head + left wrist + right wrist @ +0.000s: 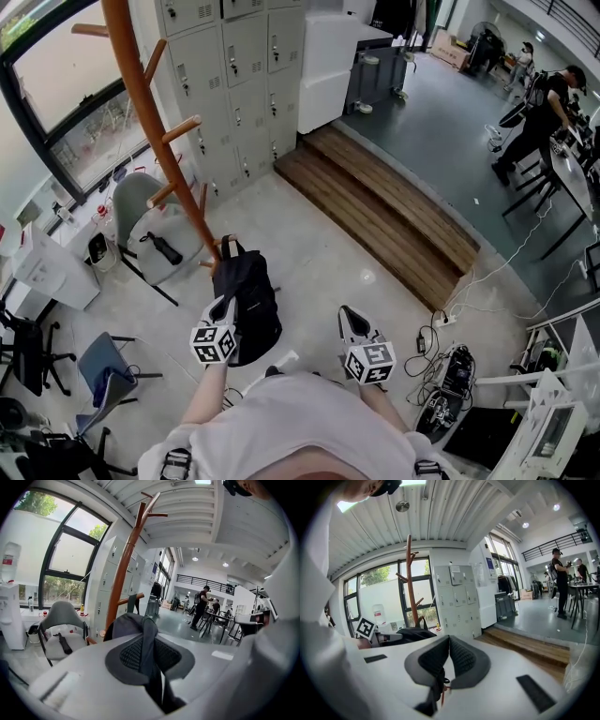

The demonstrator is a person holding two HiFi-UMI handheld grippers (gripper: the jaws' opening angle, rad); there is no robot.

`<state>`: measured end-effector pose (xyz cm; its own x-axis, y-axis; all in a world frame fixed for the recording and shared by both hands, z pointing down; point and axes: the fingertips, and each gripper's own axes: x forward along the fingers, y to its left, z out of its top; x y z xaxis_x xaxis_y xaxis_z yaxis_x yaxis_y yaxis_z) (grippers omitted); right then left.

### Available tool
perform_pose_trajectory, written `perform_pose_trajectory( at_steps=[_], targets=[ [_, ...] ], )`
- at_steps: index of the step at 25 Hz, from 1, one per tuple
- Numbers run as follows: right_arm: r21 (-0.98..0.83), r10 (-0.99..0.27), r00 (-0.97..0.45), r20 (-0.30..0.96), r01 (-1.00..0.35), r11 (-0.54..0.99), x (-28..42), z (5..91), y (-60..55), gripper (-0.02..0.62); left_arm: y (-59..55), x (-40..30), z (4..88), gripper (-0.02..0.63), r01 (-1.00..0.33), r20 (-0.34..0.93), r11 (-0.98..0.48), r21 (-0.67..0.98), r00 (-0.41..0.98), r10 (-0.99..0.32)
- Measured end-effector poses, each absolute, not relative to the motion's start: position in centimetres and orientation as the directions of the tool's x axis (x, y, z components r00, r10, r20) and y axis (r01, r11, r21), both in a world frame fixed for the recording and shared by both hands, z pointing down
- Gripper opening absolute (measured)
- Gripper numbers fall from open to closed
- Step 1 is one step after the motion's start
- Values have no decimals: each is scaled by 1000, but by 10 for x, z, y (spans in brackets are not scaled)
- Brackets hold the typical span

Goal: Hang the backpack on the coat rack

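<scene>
in the head view our left tongs hold the black backpack, which hangs just beside the lower pole of the wooden coat rack; our right tongs sit apart from it on the right. in the left gripper view the tongs are clenched on a dark strap of the backpack, with the rack standing ahead. in the right gripper view the tongs are clenched together on nothing, and the backpack shows at the left.
</scene>
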<state>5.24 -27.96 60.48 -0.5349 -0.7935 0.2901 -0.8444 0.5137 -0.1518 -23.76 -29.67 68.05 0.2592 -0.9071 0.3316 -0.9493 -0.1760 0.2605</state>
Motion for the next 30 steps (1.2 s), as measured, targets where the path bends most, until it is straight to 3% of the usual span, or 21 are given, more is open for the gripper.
perform_pose_trajectory(
  at_steps=[17,23,30],
  targets=[
    [-170,-801,-521,295,-854,492,64,608,-274,9,-298,-243,754,48,-956,491,-116,268,239,-838],
    [-185,-805,-517,292,-856,483,65,610,-272,9,-299,-242,752,176,-946,499,-89,312,243,-832],
    [-188,-801,-525,287,-851,491,62,610,-274,9,-303,-239,724,189,-946,469,-115,302,253,-846]
  ],
)
